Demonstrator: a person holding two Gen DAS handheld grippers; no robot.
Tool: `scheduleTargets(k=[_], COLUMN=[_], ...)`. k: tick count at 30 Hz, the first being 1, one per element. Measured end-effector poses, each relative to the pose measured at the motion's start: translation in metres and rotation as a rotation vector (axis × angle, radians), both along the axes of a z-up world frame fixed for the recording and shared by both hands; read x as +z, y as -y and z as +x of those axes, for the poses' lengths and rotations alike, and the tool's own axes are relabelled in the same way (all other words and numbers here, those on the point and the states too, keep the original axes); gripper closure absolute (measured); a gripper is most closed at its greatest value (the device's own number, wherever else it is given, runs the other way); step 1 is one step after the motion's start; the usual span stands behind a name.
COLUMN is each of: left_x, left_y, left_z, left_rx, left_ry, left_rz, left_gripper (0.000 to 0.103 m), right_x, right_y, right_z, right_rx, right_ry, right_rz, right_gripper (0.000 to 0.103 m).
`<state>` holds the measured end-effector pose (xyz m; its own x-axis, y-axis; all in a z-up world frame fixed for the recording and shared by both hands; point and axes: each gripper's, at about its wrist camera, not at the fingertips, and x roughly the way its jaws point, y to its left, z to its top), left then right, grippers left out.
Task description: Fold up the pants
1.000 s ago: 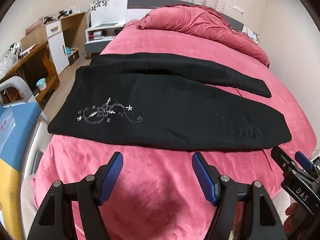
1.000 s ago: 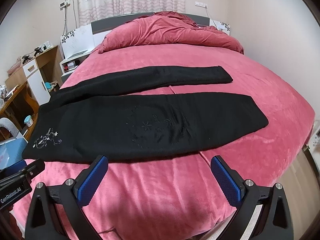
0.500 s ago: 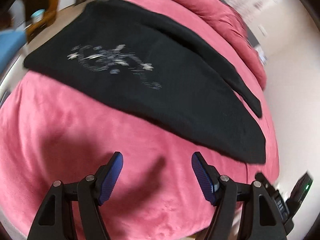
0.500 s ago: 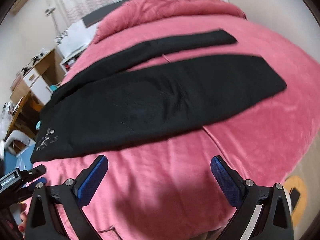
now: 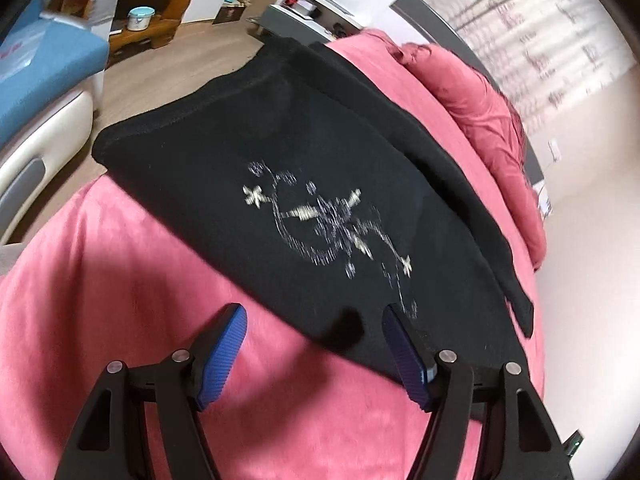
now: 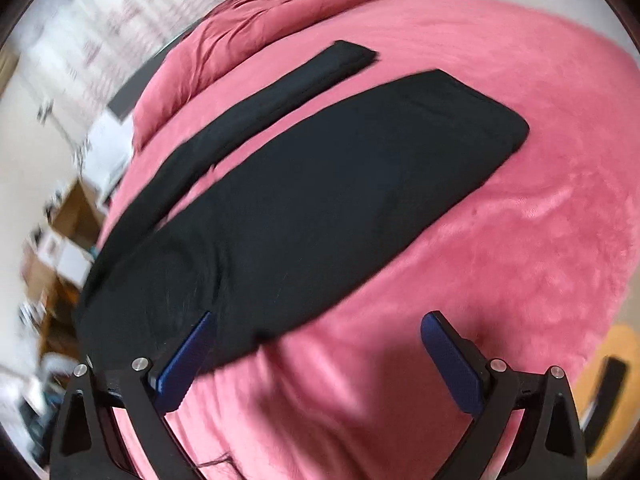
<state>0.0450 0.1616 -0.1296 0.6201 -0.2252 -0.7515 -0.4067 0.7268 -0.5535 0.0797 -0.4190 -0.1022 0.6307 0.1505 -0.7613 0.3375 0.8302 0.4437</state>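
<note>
Black pants (image 5: 320, 168) lie spread flat on a bed (image 5: 120, 280) covered by a pink blanket, the 2 legs parted in a narrow V. In the left wrist view the waistband end reaches the bed's edge near the floor, and a silver embroidered motif (image 5: 328, 228) shows on the upper part of the near leg. In the right wrist view the near leg (image 6: 340, 200) runs broad across the blanket to its cuff, while the far leg (image 6: 280, 100) lies thinner beyond it, with a strip of pink blanket between the 2.

Left hand-held gripper (image 5: 314, 344): fingers spread apart, nothing between them. Its right pad (image 5: 404, 360) overlaps the near hem of the pants in the picture (contact cannot be confirmed); its left pad (image 5: 222, 356) is over bare blanket.

Right hand-held gripper (image 6: 316, 354): fingers spread wide, nothing held. Its left pad (image 6: 186, 364) sits over the black fabric edge, its right pad (image 6: 450, 364) over blanket.

A bunched pink duvet (image 6: 280, 12) lies at the head of the bed. Beside the bed, the left wrist view shows a wooden floor (image 5: 168, 80), a blue cushion (image 5: 44, 72) and a small teal-lidded jar (image 5: 141, 18). Both views are motion-blurred, so fine detail is uncertain.
</note>
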Motion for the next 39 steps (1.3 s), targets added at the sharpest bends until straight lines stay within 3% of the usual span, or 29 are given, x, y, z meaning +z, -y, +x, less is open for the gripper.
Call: scheduleTargets(k=[3,6,9,11,12,16,19,21,30,39], left_x=[-0.008,-0.015,-0.025,-0.028,-0.029,-0.03,-0.028,-0.024,0.027,0.047], left_y=[-0.008,-0.019,-0.034,-0.039,-0.04,-0.04,-0.039,-0.037,-0.031,-0.033], left_z=[0.0,0.002,0.013,0.015,0.017,0.025,0.025,0.028,-0.001,-0.052], left_rx=[0.026,0.078,0.134,0.157,0.158,0.138,0.12,0.113,0.082,0.013], left_ry=[0.042,0.066,0.103,0.113,0.114,0.107,0.1,0.099,0.198,0.191], left_rz=[-0.007,-0.038,-0.145,-0.175,-0.178,-0.136,-0.112,-0.101,0.011,0.028], left_gripper=[0.041,0.055,0.059,0.065,0.067,0.076,0.085,0.091,0.096,0.096], right_x=[-0.017,-0.025,-0.026,-0.03,-0.032,-0.035,-0.036,-0.034,0.004,0.021], right_y=[0.023,0.044,0.055,0.061,0.063,0.073,0.077,0.079,0.075,0.093], right_z=[0.009,0.02,0.026,0.035,0.038,0.047,0.041,0.043,0.021,-0.031], right_rx=[-0.073,-0.14,-0.179,-0.206,-0.217,-0.252,-0.232,-0.209,-0.186,-0.214], right_ry=[-0.012,0.053,0.087,0.09,0.092,0.081,0.086,0.076,0.122,0.124], right_rz=[0.125,0.245,0.277,0.296,0.306,0.325,0.301,0.256,0.142,0.147], right_gripper=[0.018,0.023,0.034,0.046,0.049,0.076,0.083,0.086,0.09,0.09])
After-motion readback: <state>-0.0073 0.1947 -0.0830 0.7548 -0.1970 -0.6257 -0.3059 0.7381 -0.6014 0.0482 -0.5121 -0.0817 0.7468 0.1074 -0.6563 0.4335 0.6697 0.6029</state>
